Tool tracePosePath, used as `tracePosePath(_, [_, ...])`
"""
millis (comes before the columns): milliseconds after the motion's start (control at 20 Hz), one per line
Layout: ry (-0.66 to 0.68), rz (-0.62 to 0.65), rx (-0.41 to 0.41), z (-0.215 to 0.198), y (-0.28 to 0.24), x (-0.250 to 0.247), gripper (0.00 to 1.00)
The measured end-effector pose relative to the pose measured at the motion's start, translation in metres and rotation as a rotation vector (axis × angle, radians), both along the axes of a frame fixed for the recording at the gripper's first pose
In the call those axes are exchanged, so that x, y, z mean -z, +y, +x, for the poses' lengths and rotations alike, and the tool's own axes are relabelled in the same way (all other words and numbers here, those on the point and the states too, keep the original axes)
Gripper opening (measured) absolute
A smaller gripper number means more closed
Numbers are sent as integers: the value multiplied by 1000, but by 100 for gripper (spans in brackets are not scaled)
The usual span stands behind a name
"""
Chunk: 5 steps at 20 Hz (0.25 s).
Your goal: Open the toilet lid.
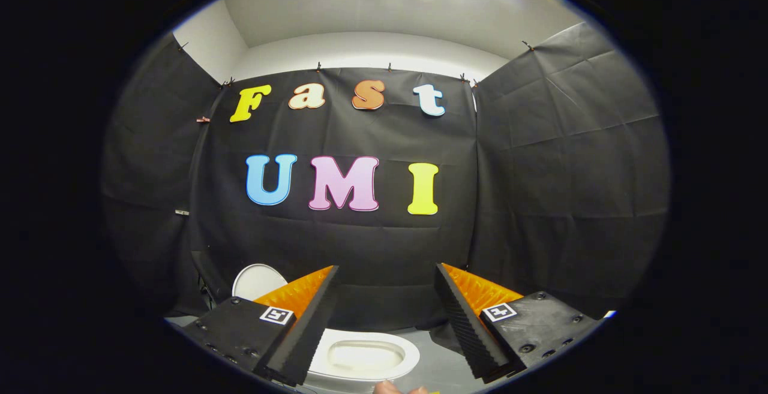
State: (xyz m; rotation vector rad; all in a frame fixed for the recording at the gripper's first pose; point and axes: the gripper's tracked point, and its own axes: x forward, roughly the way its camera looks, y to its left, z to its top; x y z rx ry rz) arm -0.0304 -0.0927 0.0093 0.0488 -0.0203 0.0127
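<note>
Gripper (387, 322) fingers apart, clamped on nothing, raised above toilet (363, 355). Bowl seen between fingers, below. Lid (255, 280) seems already upright, beyond left finger, leaning toward wall. Risk: careless sweep nudges lid, lid drops shut.

Gripper (387, 277) spread wide; cloth wall (384, 244) seemingly near.

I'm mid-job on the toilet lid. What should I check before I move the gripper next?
1. Gripper fingers open with nothing between them: ok.
2. Toilet bowl opening uncovered, low between the fingers: ok.
3. Lid looks raised, standing upright beyond the left finger and partly hidden by it: ok.
4. Lid leaning securely so it won't fall back: cannot tell.
5. Path clear: a person's fingertip sits by the bowl's near rim: not ok.
</note>
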Motion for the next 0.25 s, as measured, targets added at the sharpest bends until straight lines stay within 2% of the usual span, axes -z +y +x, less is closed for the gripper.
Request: tracePosePath(250, [-2,-4,-3,-1,2,-1,98])
